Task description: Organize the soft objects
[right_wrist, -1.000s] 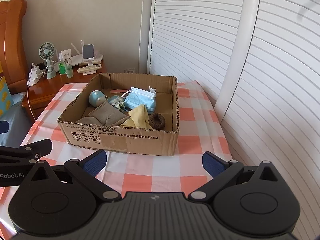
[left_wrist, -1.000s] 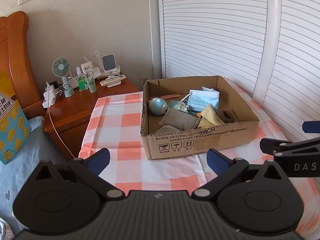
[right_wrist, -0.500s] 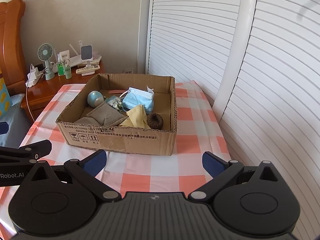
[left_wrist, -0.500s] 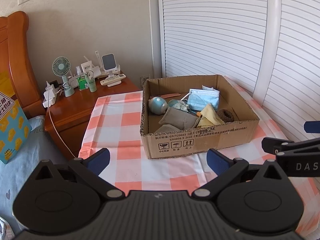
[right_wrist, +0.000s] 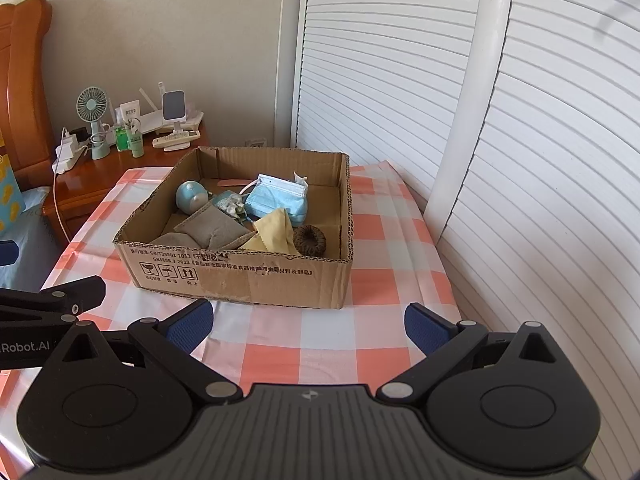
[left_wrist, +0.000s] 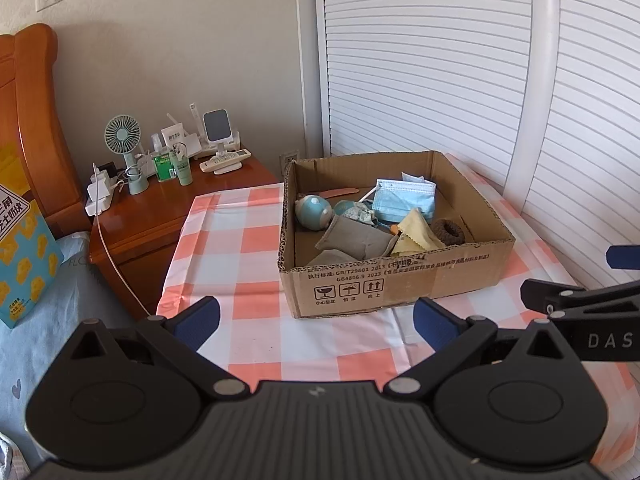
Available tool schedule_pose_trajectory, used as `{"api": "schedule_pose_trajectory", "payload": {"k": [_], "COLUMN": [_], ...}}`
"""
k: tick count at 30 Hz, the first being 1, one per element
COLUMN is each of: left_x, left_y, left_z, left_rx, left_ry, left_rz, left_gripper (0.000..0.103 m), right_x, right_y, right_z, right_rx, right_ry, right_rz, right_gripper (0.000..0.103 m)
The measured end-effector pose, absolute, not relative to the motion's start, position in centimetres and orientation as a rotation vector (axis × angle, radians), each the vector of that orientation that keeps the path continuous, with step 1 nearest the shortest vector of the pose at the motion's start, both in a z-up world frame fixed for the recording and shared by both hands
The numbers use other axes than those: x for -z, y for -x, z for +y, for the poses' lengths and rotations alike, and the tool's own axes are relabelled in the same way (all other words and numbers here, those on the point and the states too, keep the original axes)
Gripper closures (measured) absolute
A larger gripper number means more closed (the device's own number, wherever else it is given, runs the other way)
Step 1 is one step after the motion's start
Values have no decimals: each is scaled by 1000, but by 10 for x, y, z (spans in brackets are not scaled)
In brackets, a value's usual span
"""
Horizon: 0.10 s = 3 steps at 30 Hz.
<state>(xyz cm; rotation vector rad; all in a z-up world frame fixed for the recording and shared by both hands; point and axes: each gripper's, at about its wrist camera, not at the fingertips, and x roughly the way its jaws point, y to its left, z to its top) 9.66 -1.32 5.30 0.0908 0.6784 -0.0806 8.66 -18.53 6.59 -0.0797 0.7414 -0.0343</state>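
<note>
Both tongs (left_wrist: 316,322) (right_wrist: 308,322) wide apart, empty, untouching

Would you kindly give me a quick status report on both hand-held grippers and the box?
Left hand-held gripper open, empty. Right hand-held gripper open, empty. Soft items all inside cardboard box, untouched. Checked tablecloth between grippers and box; nothing in the way.

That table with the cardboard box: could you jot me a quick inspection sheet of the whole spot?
Surface: checked tablecloth, bare in front.
Job's things: cardboard box holds face mask, yellow cloth, grey pouch, brown scrunchie, blue round toy.
Clutter: nothing seen on the cloth.
Tools: left tool and right tool open, empty.
Cables: white cable hangs off nightstand.
Surroundings: louvred doors, small fan.
</note>
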Motion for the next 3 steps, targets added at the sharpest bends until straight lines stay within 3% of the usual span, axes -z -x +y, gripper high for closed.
{"api": "schedule_pose_trajectory", "payload": {"k": [3], "left_x": [-53], "left_y": [-96], "left_z": [-13], "left_rx": [78], "left_ry": [-92], "left_rz": [680], "left_gripper": [1], "right_x": [-67], "right_y": [-85], "right_z": [-186], "right_rx": [35], "right_ry": [78], "right_rz": [738], "right_gripper": [0]}}
